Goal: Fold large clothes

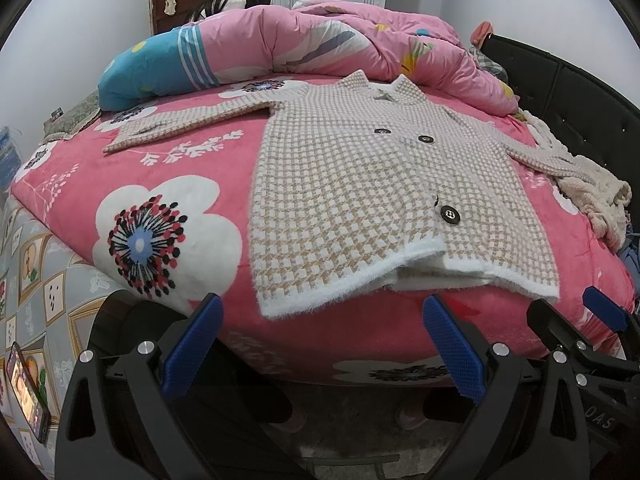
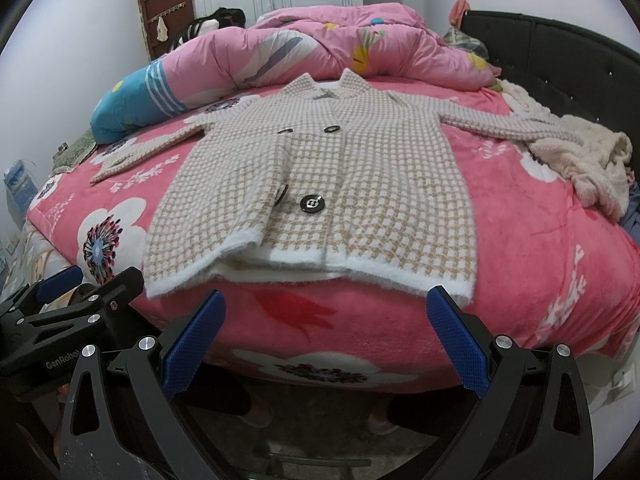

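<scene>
Checked coat (image 1: 360,184) flat on pink bed (image 1: 160,168), front up, sleeves spread. Left gripper (image 1: 320,340) and right gripper (image 2: 324,336) both spread wide, empty, just short of hem.

Both wrist views low at bed (image 1: 328,344) foot, facing headboard (image 2: 560,52); share coat (image 1: 360,184), seemingly near.

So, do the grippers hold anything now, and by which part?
Nothing is held. The left gripper and right gripper are both open, short of the coat hem.
</scene>
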`<state>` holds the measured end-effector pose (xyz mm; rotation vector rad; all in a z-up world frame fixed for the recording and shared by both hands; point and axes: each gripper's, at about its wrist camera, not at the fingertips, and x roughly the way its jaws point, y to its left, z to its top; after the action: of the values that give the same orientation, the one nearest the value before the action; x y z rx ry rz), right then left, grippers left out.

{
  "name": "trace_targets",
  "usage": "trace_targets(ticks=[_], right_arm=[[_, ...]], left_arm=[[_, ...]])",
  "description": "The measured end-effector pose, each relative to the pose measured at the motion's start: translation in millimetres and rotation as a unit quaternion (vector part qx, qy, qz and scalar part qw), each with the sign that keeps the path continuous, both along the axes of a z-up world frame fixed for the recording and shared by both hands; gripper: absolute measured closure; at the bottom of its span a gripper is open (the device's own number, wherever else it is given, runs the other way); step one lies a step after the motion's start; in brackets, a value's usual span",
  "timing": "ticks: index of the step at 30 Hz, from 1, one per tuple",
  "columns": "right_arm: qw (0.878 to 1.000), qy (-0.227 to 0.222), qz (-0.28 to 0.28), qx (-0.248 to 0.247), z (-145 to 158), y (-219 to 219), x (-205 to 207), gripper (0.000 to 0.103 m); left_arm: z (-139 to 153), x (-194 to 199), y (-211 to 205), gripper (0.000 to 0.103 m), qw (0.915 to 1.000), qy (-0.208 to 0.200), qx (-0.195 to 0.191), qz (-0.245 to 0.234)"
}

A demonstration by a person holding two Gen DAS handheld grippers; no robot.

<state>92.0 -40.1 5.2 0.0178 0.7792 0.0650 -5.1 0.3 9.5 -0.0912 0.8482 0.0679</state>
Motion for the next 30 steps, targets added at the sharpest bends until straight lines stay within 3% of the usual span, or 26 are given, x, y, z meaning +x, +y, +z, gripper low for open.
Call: trace_targets(ticks=[19, 30], right_arm=[[1.000, 0.011, 0.007, 0.009, -0.8, 0.0, 5.9, 0.007], [1.000, 0.026, 0.008, 0.009, -4.5, 1.8, 24.6, 0.007]], left_arm=[[-1.0, 0.1, 0.1, 0.005, 1.0000, 0.005, -0.001, 0.003], [-8.5, 20.5, 3.1, 0.005, 0.9997, 0.023, -0.004, 0.004]])
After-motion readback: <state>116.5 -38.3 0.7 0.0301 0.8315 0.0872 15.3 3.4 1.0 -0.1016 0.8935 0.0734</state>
